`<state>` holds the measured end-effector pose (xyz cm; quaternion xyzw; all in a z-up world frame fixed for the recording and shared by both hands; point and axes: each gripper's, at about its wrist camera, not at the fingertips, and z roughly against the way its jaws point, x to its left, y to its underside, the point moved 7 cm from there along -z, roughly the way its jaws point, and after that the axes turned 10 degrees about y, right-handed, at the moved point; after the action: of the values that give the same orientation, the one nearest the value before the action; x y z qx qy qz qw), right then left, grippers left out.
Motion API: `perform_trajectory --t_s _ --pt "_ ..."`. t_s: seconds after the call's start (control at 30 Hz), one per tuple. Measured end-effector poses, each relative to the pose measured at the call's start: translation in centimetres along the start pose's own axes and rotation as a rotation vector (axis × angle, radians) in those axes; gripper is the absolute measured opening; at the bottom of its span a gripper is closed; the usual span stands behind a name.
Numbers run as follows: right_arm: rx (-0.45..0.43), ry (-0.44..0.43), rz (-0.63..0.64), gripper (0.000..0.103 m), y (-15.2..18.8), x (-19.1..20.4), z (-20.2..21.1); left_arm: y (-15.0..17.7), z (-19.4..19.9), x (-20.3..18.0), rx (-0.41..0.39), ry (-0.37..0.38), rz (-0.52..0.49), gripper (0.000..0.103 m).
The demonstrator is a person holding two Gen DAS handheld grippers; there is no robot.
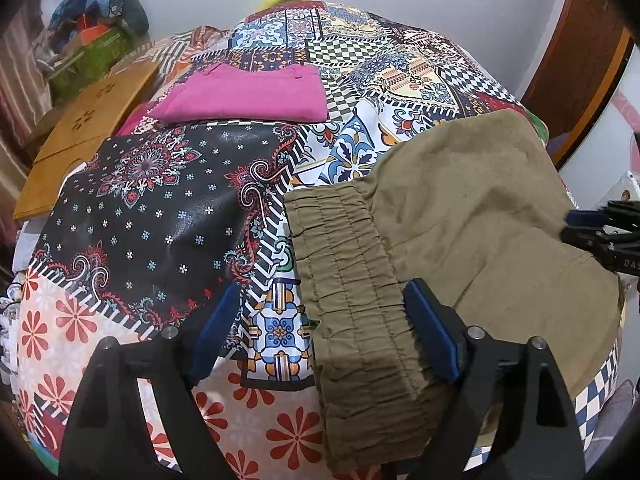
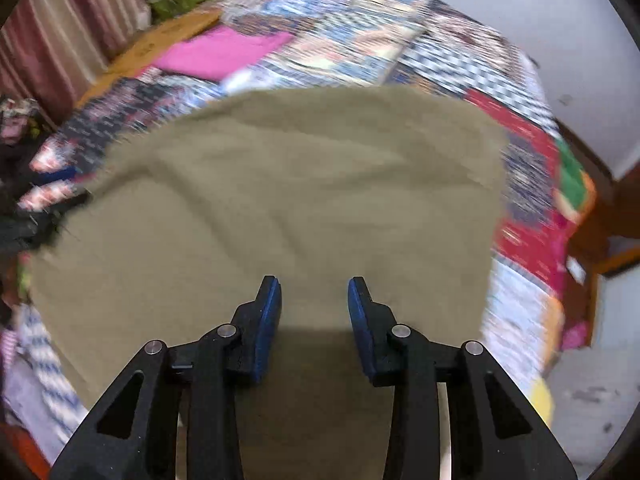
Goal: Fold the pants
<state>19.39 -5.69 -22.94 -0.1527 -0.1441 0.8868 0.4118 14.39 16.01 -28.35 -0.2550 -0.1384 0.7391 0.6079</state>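
**A:** Start at the far left. What is that wooden board (image 1: 86,128) doing there?

**B:** It lies at the bed's edge, out of the way. Just right of it a pink garment (image 1: 248,94) sits squared off on the patchwork bedspread (image 1: 132,216), so I take it for a finished piece set aside to keep the working patch free.

**A:** And the left claw (image 1: 320,320)?

**B:** It stands wide, pressing on nothing. One blue pad hangs over the bedspread and the other over the khaki pants (image 1: 472,216), with the elastic waistband (image 1: 352,280) running between them. To my eye the pants lie doubled over on the near right of the bed, waistband facing left, which suits a fold already made.

**A:** Further right?

**B:** The right claw (image 2: 314,312) hovers over the middle of the pants (image 2: 280,192), its jaws partly apart with only cloth below the gap and nothing pinched. I would guess it is there to smooth the cloth or find an edge.

**A:** Do the two cameras differ?

**B:** The left one shows the waistband gathers sharply, and the right claw (image 1: 600,236) coming in at the side. The right one is blurred, yet it alone shows the pants' far and right edges and the floor beyond the bed.
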Motion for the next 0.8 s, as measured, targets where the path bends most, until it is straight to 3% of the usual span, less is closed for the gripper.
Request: perform_trajectory --t_s 0.2,0.4,0.53,0.8 --pt "0.008 0.077 -0.093 0.039 2.8 -4.2 1.6 -0.3 1.5 0.0 -0.008 -0.031 0.022 0.085" --pt "-0.107 0.085 -0.129 0.042 2.9 -4.8 6.3 0.1 5.8 0.2 -0.055 -0.035 0.070 0.086" --pt "-0.188 0.052 -0.125 0.043 2.4 -3.4 9.2 1.2 8.0 0.3 -0.084 0.021 0.183 0.094" --pt "-0.266 -0.053 -0.099 0.046 1.0 1.1 10.5 4.2 8.1 -1.3 -0.038 0.157 0.326 0.094"
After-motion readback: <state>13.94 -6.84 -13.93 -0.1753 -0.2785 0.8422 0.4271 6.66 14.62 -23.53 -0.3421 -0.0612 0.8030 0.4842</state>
